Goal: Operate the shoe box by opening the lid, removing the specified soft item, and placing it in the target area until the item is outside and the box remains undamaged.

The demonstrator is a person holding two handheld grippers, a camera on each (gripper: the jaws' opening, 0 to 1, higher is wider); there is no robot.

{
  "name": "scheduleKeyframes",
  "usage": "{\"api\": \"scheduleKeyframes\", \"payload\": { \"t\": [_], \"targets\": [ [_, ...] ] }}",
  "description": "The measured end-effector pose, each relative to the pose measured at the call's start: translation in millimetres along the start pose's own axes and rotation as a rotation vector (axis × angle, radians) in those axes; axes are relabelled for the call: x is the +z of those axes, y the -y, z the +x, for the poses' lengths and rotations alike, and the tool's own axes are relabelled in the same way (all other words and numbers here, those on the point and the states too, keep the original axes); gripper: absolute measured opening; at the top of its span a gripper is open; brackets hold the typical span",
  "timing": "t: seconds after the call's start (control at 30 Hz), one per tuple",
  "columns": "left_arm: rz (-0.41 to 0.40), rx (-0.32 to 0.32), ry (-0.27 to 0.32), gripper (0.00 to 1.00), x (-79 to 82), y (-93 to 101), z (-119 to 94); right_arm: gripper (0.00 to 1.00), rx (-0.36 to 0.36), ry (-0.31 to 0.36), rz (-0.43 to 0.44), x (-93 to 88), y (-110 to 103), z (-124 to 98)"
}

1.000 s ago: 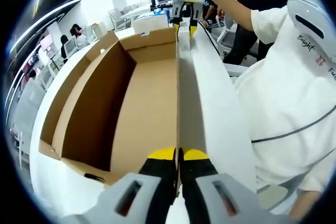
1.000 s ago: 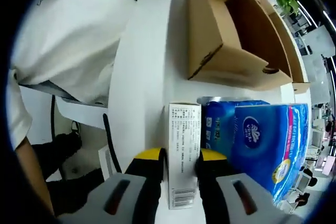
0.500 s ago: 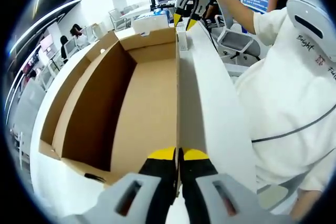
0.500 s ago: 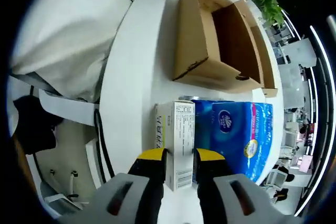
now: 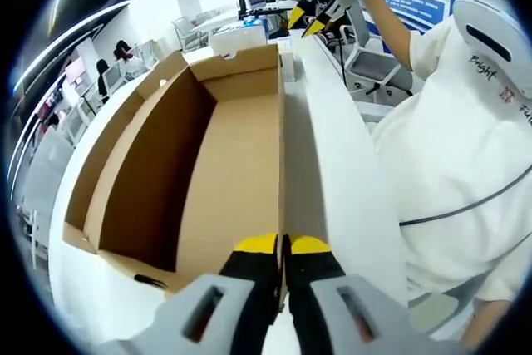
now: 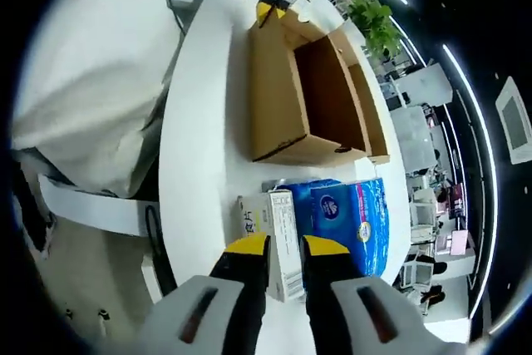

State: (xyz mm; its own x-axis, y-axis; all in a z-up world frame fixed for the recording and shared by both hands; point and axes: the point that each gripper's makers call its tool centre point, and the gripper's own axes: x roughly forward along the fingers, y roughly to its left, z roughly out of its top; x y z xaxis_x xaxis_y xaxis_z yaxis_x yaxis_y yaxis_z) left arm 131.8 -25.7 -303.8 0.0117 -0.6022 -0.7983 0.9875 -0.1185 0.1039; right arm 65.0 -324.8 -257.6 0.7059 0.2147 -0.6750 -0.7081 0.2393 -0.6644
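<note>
Yellow-tipped jaws of the left gripper (image 5: pixel 283 245) are pinched shut on the near wall of the open shoe box (image 5: pixel 224 172); its brown cardboard inside looks bare. The right gripper (image 6: pixel 285 244), held up off the white table (image 6: pixel 204 164), has its jaws parted with nothing between them. Beyond its tips a small white carton (image 6: pixel 283 243) with fine, unreadable print lies on the table, touching a blue plastic-wrapped tissue pack (image 6: pixel 353 222) that bears a round logo. Both sit just outside the box's end. The person's white shirt (image 5: pixel 465 147) reads "Bright".
</note>
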Motion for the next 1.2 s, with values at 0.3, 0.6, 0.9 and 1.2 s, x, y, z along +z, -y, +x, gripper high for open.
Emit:
{"api": "scheduleKeyframes", "payload": {
  "t": [0.3,0.6,0.9,1.2],
  "targets": [
    [-0.006,-0.013,-0.018,0.01,0.7,0.0,2,0.13,-0.252,0.326,0.400,12.9,41,-6],
    [-0.003,-0.006,-0.017,0.01,0.6,0.2,2,0.19,-0.445,0.598,0.683,9.4,80,-39],
    [-0.026,-0.012,-0.021,0.01,0.4,-0.2,1,0.13,-0.509,0.812,0.992,29.6,107,-62],
    [-0.004,-0.026,-0.005,0.01,0.7,1.5,0,0.20,-0.574,0.762,0.935,75.0,131,-65]
  ]
}}
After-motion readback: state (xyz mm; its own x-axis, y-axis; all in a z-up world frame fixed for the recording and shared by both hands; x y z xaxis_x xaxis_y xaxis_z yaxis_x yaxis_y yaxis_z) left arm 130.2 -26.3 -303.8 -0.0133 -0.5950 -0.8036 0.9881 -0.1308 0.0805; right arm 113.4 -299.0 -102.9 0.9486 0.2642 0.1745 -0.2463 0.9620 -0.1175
